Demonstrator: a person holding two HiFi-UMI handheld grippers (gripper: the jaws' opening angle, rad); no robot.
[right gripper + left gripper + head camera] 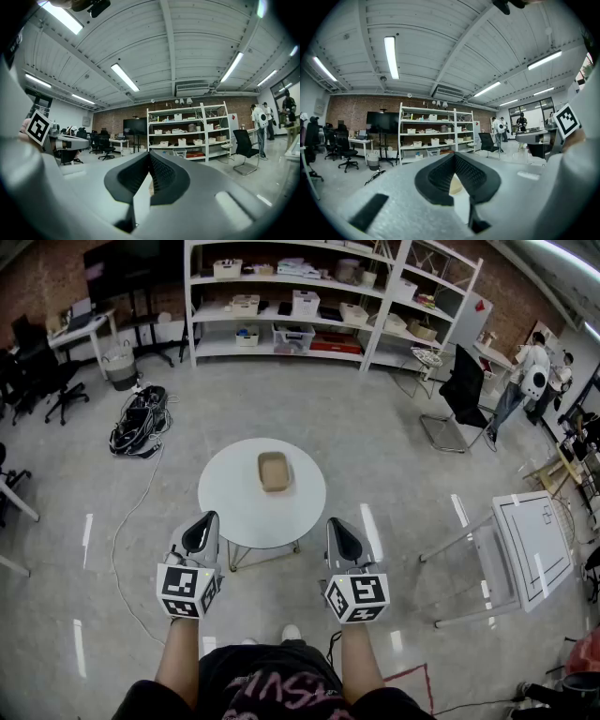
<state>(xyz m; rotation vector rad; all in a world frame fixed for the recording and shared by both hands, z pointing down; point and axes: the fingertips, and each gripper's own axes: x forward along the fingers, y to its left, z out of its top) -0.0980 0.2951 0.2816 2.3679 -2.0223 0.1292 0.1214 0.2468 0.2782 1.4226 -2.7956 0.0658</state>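
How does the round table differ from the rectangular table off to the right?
The round table has a circular top carrying a tan tray; the rectangular table has a straight-edged top with black lines. The round table stands ahead of the left tool and right tool; the rectangular table stands apart, right. Both are white.

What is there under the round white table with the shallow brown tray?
Below the round white table, only thin metal legs show at its near edge, on the grey floor. The tabletop covers everything else beneath it.
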